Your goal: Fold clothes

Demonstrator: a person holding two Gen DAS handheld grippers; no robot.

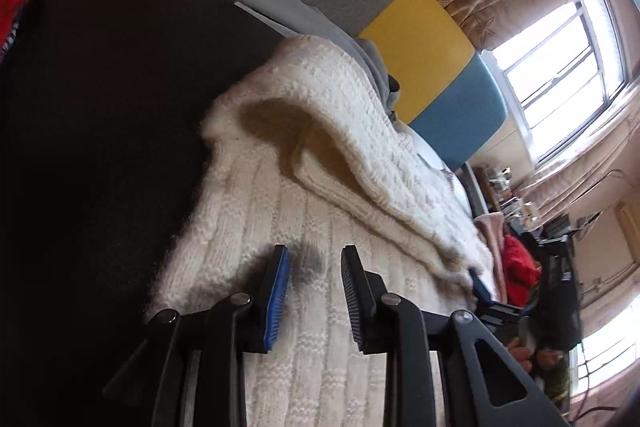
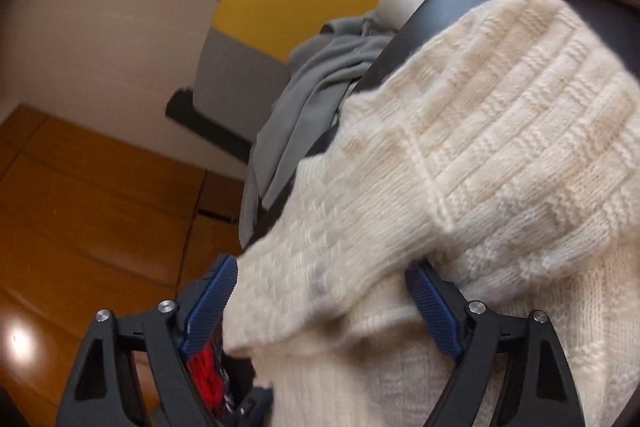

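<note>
Cream sweater (image 1: pixel 320 227) on the dark tabletop (image 1: pixel 100 107), mid-fold. Left tongs (image 1: pixel 314 267) spread, empty, above it; right tongs (image 2: pixel 320 291) wide around a folded-over flap. Next, probably: close and fold.

- The cream sweater (image 1: pixel 320 227) is a thick, fuzzy knit with ribbed and basket-weave stripes running along its length
- It lies spread flat over a dark surface (image 1: pixel 100 127), partly folded, one layer doubled back over the rest
- In the left wrist view the folded-over flap (image 1: pixel 320 119) arches up in a rounded hump, leaving a shadowed hollow beneath
- In the right wrist view the sweater (image 2: pixel 480 155) shows a sleeve-like upper panel laid diagonally across the body, its loose end (image 2: pixel 304 291) curling over the lower layer
- Its far edge runs along the rim of the dark surface
</note>
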